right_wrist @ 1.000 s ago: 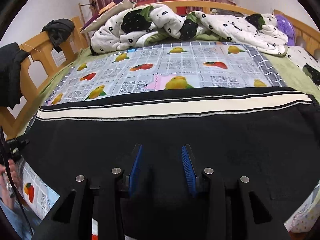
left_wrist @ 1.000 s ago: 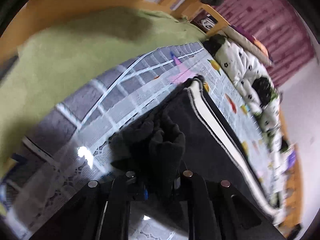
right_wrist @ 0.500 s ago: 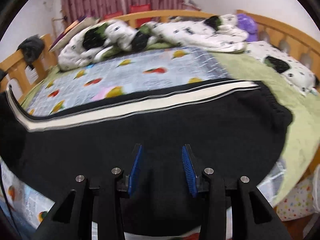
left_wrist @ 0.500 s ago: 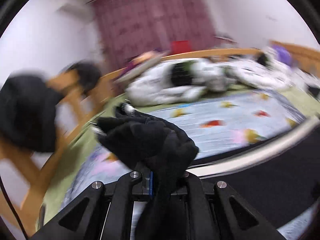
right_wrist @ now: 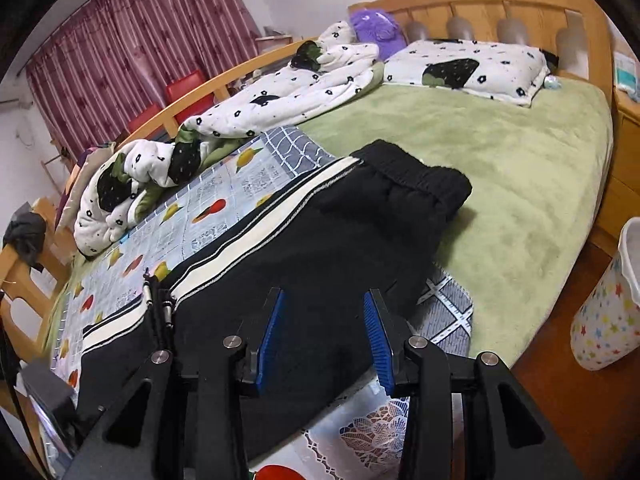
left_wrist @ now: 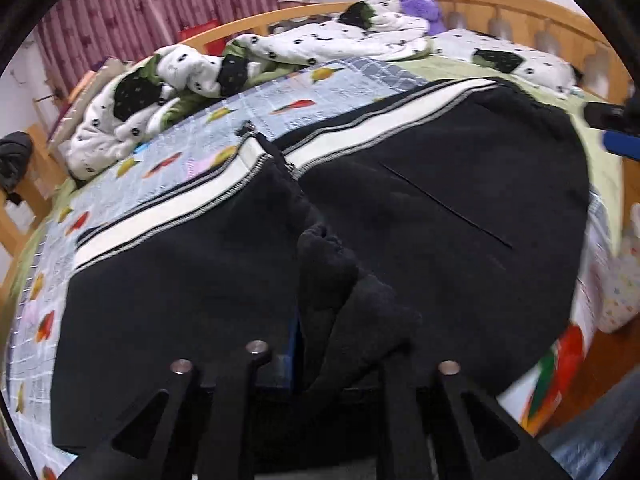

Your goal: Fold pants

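My left gripper [left_wrist: 320, 344] is clamped on a bunched cuff [left_wrist: 340, 280] of the black pants [left_wrist: 460, 168], held above the rest, which lies spread on the fruit-print sheet [left_wrist: 192, 148] with its white stripe [left_wrist: 168, 208] on the far side. My right gripper [right_wrist: 323, 336] hovers over the pants [right_wrist: 344, 240], blue pads [right_wrist: 271, 330] apart, holding nothing. The waistband [right_wrist: 416, 176] reaches right onto the green blanket [right_wrist: 520, 168].

The black pants [left_wrist: 440, 184] lie spread across the bed, a cream side stripe [left_wrist: 168, 216] edged in grey running along the far edge. The leg end is doubled over toward the waistband [right_wrist: 412, 176], with a bunched fold of fabric [left_wrist: 340, 280] raised at the near edge.
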A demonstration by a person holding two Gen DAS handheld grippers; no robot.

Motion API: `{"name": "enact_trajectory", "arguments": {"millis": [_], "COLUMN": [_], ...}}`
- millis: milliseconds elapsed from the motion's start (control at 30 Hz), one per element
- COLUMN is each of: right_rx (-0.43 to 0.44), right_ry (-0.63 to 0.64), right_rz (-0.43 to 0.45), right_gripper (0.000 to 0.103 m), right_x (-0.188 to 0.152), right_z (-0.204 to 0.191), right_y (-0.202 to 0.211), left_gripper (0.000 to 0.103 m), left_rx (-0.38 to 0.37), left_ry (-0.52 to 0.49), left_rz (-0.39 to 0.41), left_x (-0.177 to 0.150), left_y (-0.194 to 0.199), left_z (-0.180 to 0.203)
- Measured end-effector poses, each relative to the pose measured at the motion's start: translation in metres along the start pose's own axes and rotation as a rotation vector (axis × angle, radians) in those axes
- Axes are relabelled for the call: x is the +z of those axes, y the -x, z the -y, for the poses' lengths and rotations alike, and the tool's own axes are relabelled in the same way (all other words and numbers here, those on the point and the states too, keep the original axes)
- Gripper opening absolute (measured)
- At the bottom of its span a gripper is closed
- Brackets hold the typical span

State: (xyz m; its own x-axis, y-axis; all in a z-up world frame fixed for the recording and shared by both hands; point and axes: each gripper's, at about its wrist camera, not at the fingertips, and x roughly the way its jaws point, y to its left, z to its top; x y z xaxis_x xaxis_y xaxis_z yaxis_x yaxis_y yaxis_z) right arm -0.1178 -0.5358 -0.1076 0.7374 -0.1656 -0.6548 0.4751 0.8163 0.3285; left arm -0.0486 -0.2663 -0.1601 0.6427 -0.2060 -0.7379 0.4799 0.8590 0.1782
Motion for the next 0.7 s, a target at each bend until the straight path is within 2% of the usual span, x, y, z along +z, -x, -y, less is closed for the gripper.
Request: {"name": "enact_trajectory", "arguments": {"millis": [33,100,133,200,300,367,433,500,567,600,633,667,700], "right_rx": [0.010,0.029,0.036,0.088,0.219,0.313,0.364,0.374,0.352,0.346,0.309,0.230,0.213], "right_ry": [0.006,0.028,0.037,0.079,0.134,0.171,0.231,0.299,0.345,0.357,0.371,0.404,0.420], "right_rz": [-0.009,-0.031,-0.038,-0.075,-0.133,-0.177,-0.209,-0.211,-0.241,-0.282,-0.310,-0.324,-0.326], "right_gripper": [0.040,0.040,0.040,0.040,0.040,0.040,0.040,0.037,0.019,0.015,0.014,0.014,0.014], "right_x": [-0.001,-0.004,-0.006,-0.011,-0.024,-0.034,-0.046,-0.056,-0.068,-0.077,-0.085,-0.094,-0.101], "right_z": [-0.002,-0.009,-0.012,-0.029,-0.060,-0.084,-0.111,-0.136,-0.152,-0.158,-0.160,-0.162,-0.163], "right_y": [-0.002,-0.009,-0.010,-0.018,-0.028,-0.035,-0.042,-0.048,-0.057,-0.063,-0.067,-0.073,-0.074], "left_gripper": [0.037,0.053,0.057,0.058,0.059,0.060,0.061,0.061,0.061,0.061,0.061,0.062,0.062], "left_rx": [-0.034,-0.114,-0.137,-0.165,-0.117,-0.057,0.037,0.089,0.092,0.082,0.068,0.045,0.010], "left_ry": [-0.005,0.003,0.020,0.071,0.174,0.233,0.304,0.366,0.406,0.411,0.404,0.401,0.402], "left_rz": [-0.002,-0.011,-0.007,0.009,0.036,0.052,0.044,0.041,0.017,-0.025,-0.063,-0.086,-0.098], "left_x": [-0.002,-0.012,-0.020,-0.035,-0.053,-0.057,-0.059,-0.063,-0.071,-0.079,-0.087,-0.093,-0.099], "left_y": [0.003,0.018,0.027,0.045,0.064,0.067,0.063,0.060,0.052,0.044,0.035,0.028,0.023], "left_z": [-0.003,-0.018,-0.026,-0.055,-0.100,-0.127,-0.158,-0.181,-0.198,-0.203,-0.204,-0.205,-0.205]}}
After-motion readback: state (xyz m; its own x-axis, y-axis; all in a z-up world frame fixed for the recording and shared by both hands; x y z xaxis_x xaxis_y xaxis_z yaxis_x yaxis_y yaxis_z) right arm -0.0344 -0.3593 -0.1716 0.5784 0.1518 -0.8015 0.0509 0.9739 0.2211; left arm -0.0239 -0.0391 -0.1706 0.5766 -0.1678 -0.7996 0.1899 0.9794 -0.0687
